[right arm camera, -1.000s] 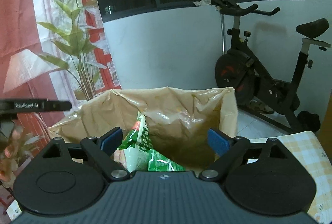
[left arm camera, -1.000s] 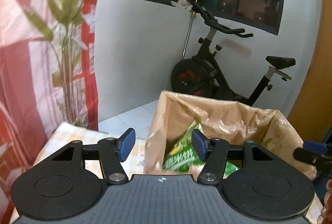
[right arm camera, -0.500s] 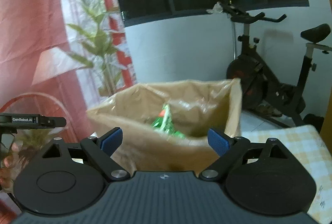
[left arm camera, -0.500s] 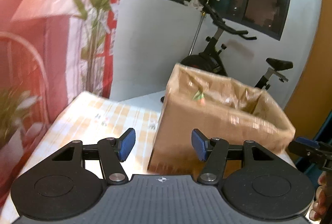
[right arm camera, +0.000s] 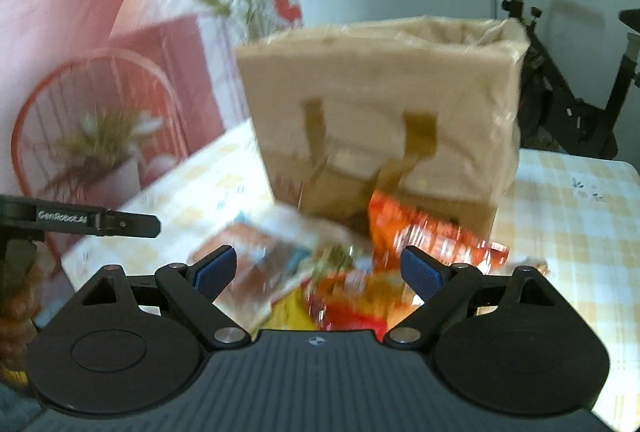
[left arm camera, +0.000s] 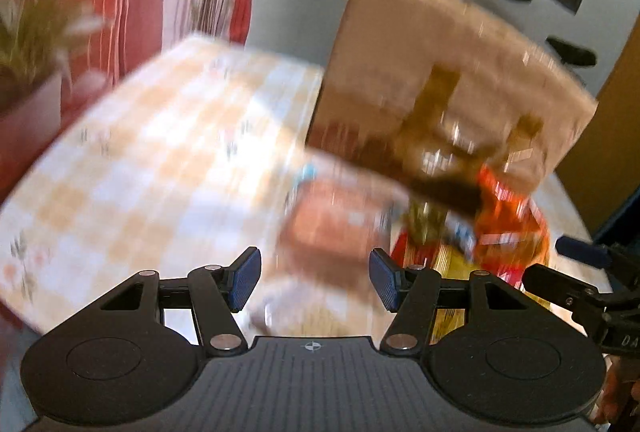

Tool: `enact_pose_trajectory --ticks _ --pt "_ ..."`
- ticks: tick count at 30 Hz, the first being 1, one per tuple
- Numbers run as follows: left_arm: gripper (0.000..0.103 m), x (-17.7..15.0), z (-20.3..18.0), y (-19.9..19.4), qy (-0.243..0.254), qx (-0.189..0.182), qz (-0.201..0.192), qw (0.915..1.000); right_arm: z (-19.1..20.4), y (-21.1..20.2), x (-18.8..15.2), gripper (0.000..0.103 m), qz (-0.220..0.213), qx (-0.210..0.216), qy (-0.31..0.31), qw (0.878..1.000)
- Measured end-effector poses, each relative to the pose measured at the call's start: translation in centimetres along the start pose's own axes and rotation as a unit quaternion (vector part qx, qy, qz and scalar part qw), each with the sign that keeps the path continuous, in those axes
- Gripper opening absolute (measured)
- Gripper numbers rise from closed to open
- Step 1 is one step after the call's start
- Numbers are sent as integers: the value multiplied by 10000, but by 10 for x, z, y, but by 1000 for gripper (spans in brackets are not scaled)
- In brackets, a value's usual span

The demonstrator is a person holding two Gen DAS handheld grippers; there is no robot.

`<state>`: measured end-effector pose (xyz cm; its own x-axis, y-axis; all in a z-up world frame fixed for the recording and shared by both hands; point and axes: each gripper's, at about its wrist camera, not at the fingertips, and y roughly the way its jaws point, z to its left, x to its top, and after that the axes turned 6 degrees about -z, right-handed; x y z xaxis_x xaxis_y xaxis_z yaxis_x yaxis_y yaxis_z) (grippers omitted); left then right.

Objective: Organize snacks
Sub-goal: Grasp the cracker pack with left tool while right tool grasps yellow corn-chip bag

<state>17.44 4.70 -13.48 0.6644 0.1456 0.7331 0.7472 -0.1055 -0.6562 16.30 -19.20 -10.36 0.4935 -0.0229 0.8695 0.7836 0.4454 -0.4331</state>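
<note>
Right wrist view shows my right hand-held gripper [right arm camera: 318, 270] released, jaws wide and empty, over the snacks [right arm camera: 420, 236] heaped on the checked surface [right arm camera: 568, 208] just in front of the bag [right arm camera: 376, 104]. My left hand-held gripper [left arm camera: 316, 279] is released too, above a pinkish packet [left arm camera: 332, 220]. To do this well I should pick one packet, close on its edge, then lift it above the bag rim. Blur hides packet labels; only "GenRobot.AI" reads, on the left tool.
</note>
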Motion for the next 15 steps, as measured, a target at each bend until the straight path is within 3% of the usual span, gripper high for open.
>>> enact_pose_trajectory --ticks 4,9,15 --pt "62 -15 7 9 -243 12 349 9991 15 3 -17 91 238 23 -467 9986" --pt "62 -16 7 7 -239 -2 341 9991 32 4 -38 91 537 68 -1179 9915" --pt "62 -20 0 13 -213 -35 453 9987 51 11 -55 93 796 98 -2075 9749"
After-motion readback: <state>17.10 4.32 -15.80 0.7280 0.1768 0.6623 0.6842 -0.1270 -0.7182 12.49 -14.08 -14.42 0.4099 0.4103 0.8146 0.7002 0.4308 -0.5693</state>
